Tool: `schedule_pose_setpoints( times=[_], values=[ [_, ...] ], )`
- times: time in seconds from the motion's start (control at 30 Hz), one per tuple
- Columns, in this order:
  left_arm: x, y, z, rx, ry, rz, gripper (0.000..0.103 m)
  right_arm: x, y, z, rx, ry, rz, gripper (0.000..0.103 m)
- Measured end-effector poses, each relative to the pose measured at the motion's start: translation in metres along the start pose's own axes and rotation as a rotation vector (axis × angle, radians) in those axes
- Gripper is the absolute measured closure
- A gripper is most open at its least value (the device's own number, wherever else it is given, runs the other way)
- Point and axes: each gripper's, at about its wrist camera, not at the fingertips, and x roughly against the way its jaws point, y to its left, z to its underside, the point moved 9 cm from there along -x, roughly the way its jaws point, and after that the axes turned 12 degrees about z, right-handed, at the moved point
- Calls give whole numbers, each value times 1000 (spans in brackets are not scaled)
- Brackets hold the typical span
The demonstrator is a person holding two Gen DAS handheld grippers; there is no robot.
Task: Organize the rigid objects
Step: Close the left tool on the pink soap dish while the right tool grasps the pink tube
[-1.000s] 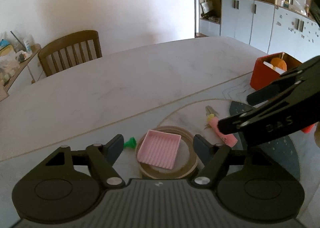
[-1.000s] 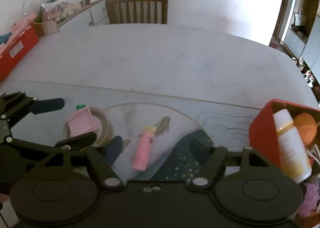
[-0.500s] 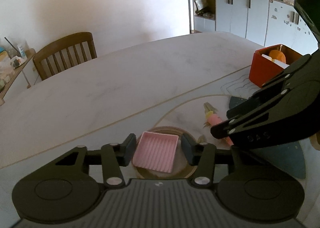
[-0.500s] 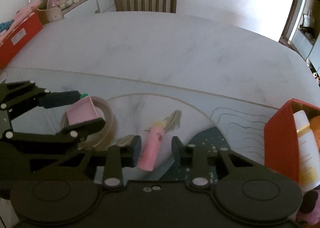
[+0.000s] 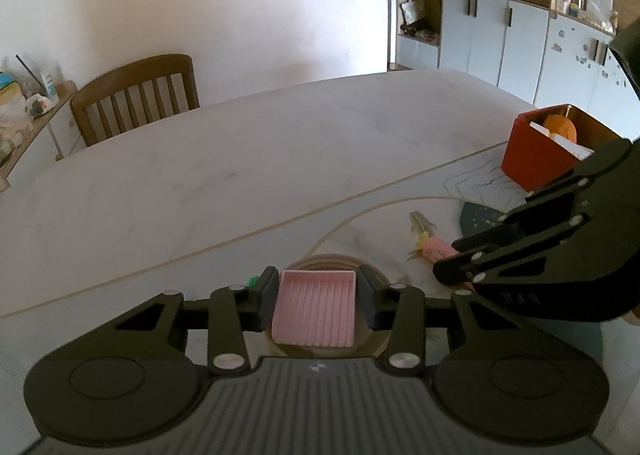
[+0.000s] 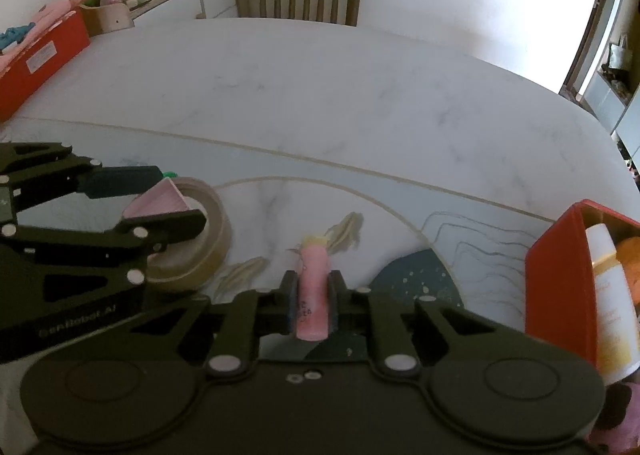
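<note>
A pink ribbed square tray [image 5: 316,311] rests tilted on a roll of brown tape [image 5: 330,259]. My left gripper [image 5: 318,277] is closing on the tray, and its pads touch the tray's two sides. In the right wrist view the same tray [image 6: 160,203] sits between the left gripper's [image 6: 176,197] fingers above the tape roll [image 6: 212,239]. A pink tube with a yellow tip [image 6: 314,267] lies on the table. My right gripper [image 6: 313,283] is closing on its lower half, pads pressing both sides. The left wrist view shows the tube [image 5: 438,249] half hidden by the right gripper [image 5: 452,257].
A red bin [image 6: 556,275] holding a white bottle and an orange thing stands at the right, also seen from the left wrist as the red bin [image 5: 536,159]. A small green piece [image 5: 253,280] lies left of the tape. A wooden chair [image 5: 136,95] stands beyond the table. A red box [image 6: 44,55] sits far left.
Both grippers went from wide open to closed in: the left onto the pink tray, the right onto the pink tube. The right gripper also came closer to the tube.
</note>
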Motion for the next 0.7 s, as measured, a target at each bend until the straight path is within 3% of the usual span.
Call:
schedule_pose_setpoints(
  times=[0.37, 0.7],
  values=[
    [21, -6, -8, 46, -26, 10, 62, 31, -12, 4, -45, -24, -25, 88],
    [52, -35, -21, 73, -51, 40, 62, 80, -30, 6, -99, -81, -47, 88]
  ],
)
